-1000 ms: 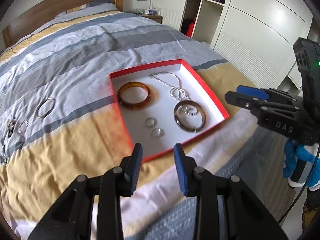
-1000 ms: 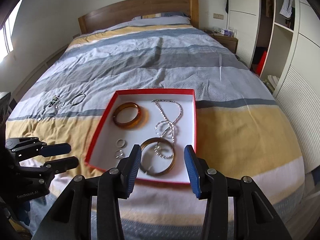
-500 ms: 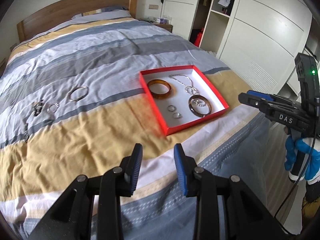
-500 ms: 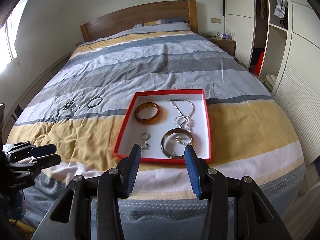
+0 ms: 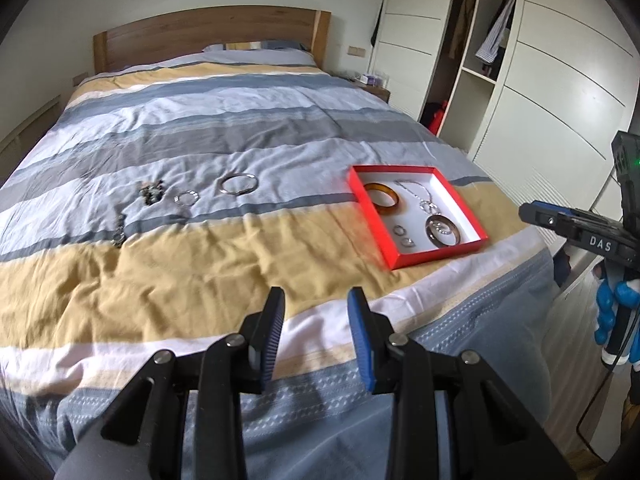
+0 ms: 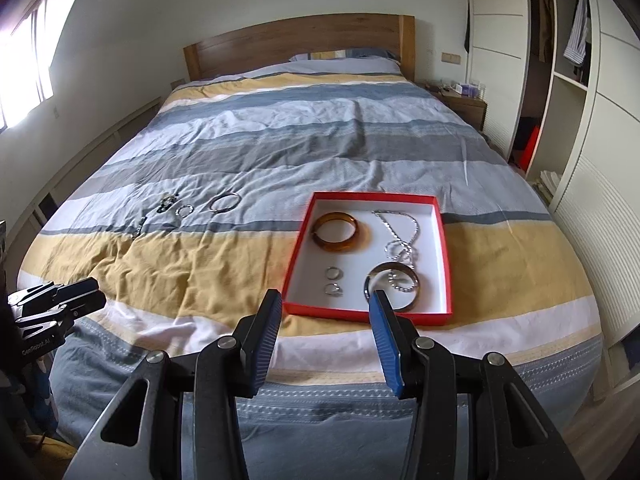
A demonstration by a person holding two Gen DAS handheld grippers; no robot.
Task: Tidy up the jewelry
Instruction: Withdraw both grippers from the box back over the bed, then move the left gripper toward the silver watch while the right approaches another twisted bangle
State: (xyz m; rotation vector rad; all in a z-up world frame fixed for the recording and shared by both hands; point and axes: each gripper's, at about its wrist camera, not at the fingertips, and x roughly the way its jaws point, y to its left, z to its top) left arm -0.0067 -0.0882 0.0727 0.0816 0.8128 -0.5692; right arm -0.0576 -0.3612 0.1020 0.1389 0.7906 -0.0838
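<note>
A red-walled white tray [image 5: 467, 215] [image 6: 443, 240] lies on the striped bed near its foot. In it are an amber bangle [image 5: 382, 199] [image 6: 335, 232], a silver chain [image 5: 423, 197] [image 6: 400, 236], a dark bangle [image 5: 443, 231] [image 6: 392, 286] and two small rings [image 6: 333, 280]. Loose on the duvet to the left lie a silver bangle [image 5: 239, 183] [image 6: 225, 201], a ring [image 5: 187, 197] [image 6: 184, 210], dark earrings [image 5: 151, 193] [image 6: 167, 202] and a chain piece [image 5: 119, 232] [image 6: 139, 228]. My left gripper [image 5: 316, 300] hangs open and empty over the bed's foot. My right gripper [image 6: 326, 308] is open and empty before the tray's near edge.
A wooden headboard [image 6: 300, 46] stands at the far end. White wardrobes with an open shelf bay [image 6: 568, 92] line the right side, with a bedside table [image 6: 464, 106] by them. The right gripper [image 5: 580, 232] shows at the left wrist view's edge, held by a blue-gloved hand [image 5: 614, 308].
Both grippers have drawn back and up from the tray, which now looks smaller and farther. The left view has swung left, bringing the loose jewelry nearer centre. The jaws kept their openings.
</note>
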